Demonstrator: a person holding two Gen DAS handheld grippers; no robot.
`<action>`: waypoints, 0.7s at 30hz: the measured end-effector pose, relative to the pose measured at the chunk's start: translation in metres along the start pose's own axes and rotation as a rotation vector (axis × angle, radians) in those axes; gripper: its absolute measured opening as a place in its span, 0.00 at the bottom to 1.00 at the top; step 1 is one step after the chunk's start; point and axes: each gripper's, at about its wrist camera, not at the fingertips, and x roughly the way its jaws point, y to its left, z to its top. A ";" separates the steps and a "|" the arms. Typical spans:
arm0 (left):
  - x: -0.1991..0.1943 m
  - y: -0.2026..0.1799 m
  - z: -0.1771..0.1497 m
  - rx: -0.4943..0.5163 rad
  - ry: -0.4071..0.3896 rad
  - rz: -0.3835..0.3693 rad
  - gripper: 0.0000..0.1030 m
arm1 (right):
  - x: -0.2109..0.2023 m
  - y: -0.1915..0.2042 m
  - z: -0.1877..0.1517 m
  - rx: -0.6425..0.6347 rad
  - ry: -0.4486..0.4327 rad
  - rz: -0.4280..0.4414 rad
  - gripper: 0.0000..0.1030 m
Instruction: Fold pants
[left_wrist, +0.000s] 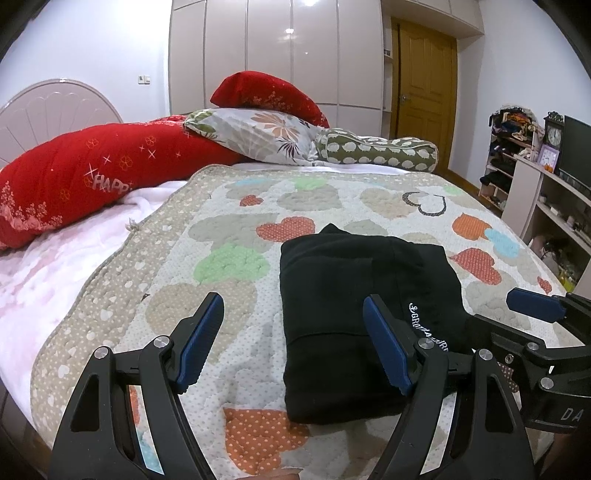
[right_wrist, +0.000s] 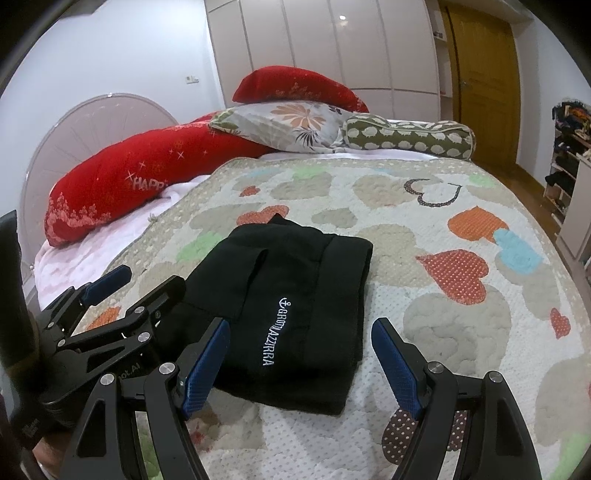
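Note:
The black pants lie folded into a compact rectangle on the heart-patterned quilt, white lettering on top. They also show in the right wrist view. My left gripper is open and empty, held just above the near left part of the pants. My right gripper is open and empty, over the near edge of the pants. The right gripper shows at the right of the left wrist view, and the left gripper at the left of the right wrist view.
Red pillows, a floral pillow and a green bolster lie at the head of the bed. A wardrobe and a wooden door stand behind. Shelves line the right wall.

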 end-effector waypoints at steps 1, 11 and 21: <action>0.000 0.000 0.000 0.000 0.000 -0.001 0.76 | 0.000 0.000 0.000 -0.001 -0.001 0.000 0.75; 0.001 0.000 0.000 -0.001 0.002 0.000 0.76 | 0.001 0.000 0.000 0.002 0.003 0.004 0.75; 0.001 0.000 0.000 -0.001 0.002 -0.007 0.76 | 0.005 0.000 0.000 -0.008 0.013 0.007 0.75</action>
